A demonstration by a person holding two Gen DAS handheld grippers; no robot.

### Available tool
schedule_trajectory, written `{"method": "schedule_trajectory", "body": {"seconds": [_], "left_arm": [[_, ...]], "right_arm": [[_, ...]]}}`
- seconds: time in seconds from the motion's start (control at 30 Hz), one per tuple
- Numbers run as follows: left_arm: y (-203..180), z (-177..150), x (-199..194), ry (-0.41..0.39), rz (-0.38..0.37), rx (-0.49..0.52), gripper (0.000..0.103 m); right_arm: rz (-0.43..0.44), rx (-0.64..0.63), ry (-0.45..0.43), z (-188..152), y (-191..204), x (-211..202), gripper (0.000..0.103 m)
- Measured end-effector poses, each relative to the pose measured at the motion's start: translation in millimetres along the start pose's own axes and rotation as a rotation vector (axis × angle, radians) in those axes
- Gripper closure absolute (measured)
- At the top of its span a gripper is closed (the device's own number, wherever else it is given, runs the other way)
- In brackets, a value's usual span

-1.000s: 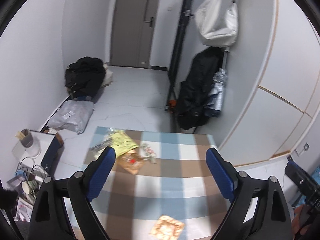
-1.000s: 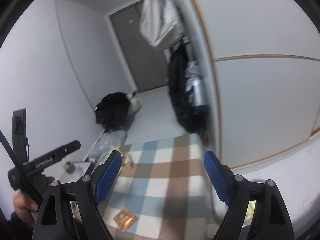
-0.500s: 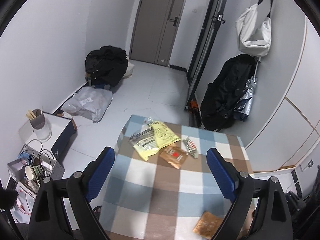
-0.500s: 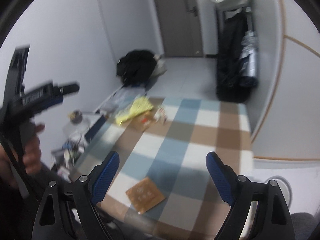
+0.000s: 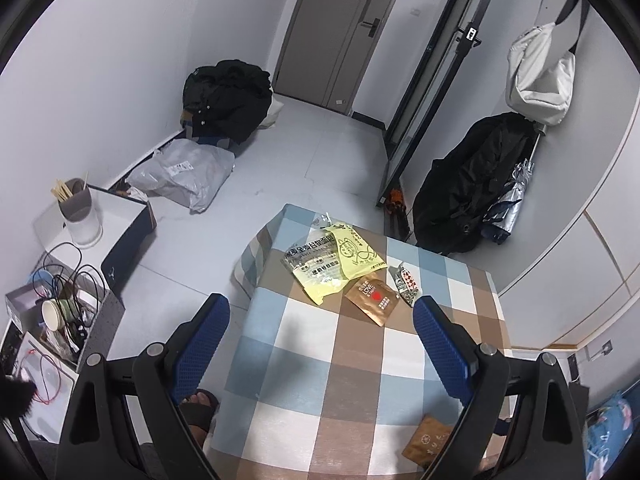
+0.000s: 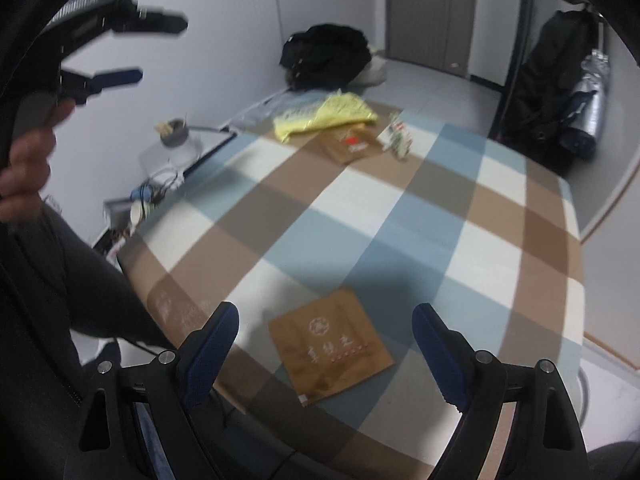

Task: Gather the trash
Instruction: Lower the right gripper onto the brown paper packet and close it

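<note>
We see the right gripper point(image 6: 324, 344) gaping wide, empty, directly above the brown packet point(image 6: 330, 346) at the table's point(image 6: 460, 216) near edge. The left gripper point(image 5: 320, 332), also wide, hovers farther off.

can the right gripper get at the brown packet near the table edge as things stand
Probably yes: the right gripper hangs open just above the brown packet, which lies flat and alone on the checked tablecloth, nothing between. Its flatness may make pinching awkward.
</note>
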State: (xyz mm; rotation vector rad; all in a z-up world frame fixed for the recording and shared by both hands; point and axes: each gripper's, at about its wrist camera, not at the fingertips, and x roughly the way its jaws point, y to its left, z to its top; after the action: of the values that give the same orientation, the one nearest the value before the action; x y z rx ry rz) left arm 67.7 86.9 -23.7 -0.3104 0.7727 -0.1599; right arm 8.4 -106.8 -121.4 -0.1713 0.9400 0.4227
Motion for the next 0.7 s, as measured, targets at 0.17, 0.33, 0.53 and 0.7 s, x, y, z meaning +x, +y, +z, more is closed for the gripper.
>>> {"method": "schedule_trajectory", "body": {"seconds": [0.17,0.33,0.53,0.7], "left_arm": [[2.0,0.9,1.7,0.011,-0.001,-0.012,0.012],[3.9,0.2,3.8,0.026,0.003,-0.015,0.012],[6.0,0.6,5.4,0.032,0.02,-0.019,0.012],[8.1,0.0,7.3,0.034,0.035,-0.023,0.012]], "right_arm": [[-0.015,-0.041,0.025,-5.2,1.1,7.9,0.014],[-0.039,-0.061,0.057,-10.1,-1.5,16.8,0.015],[-0.067,-0.065,0.108,-14.5,-3.8,29.2,0.018],[-0.056,-0.053,0.101,-14.6,-5.4,30.6,0.027]]}}
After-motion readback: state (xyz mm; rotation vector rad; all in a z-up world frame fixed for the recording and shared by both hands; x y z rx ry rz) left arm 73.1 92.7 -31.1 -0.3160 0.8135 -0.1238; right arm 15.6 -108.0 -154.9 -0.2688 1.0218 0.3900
